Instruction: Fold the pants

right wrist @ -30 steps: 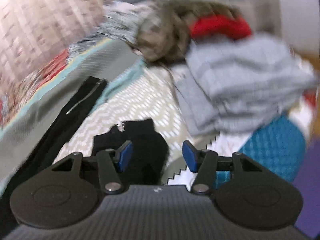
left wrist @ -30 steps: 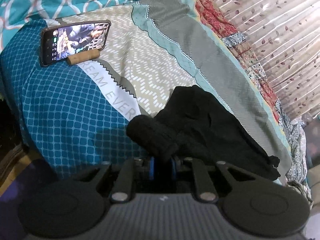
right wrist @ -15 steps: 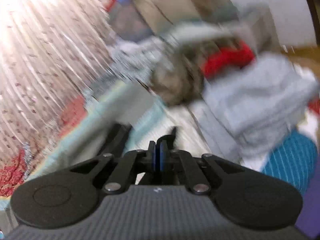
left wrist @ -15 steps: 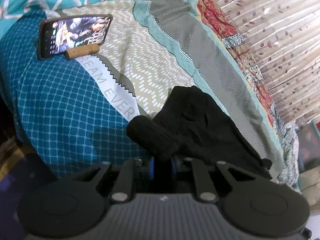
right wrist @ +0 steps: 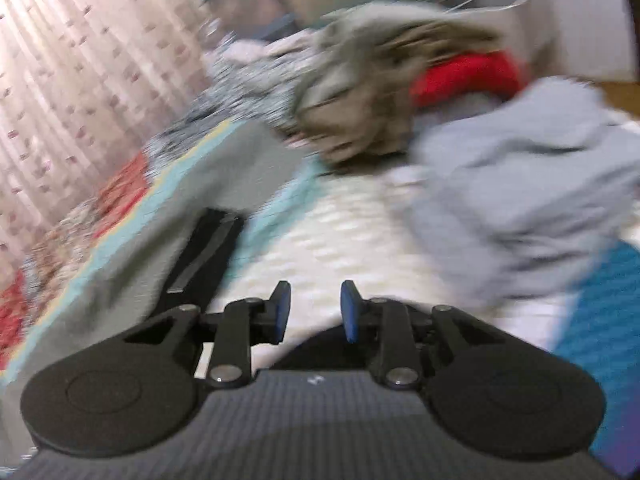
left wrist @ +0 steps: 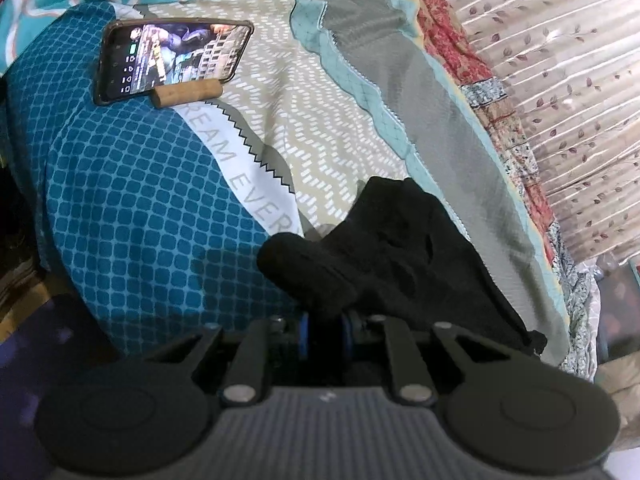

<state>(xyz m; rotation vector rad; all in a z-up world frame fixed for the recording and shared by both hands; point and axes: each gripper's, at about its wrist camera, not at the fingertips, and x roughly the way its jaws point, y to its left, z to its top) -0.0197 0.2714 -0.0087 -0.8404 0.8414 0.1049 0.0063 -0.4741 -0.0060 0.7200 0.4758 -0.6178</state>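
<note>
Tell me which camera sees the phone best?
The left wrist view. The phone lies there sharp, screen lit, on the bedspread against a cork-coloured roll. The right wrist view is blurred and shows no phone.

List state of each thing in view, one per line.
left gripper: shut on a bunched fold of the black pants
black pants: crumpled on the bed, one end lifted
right gripper: jaws opening, nothing between them
phone: screen on, propped on a wooden stand
grey garment: heaped, unfolded
bedspread: spread over the bed
</note>
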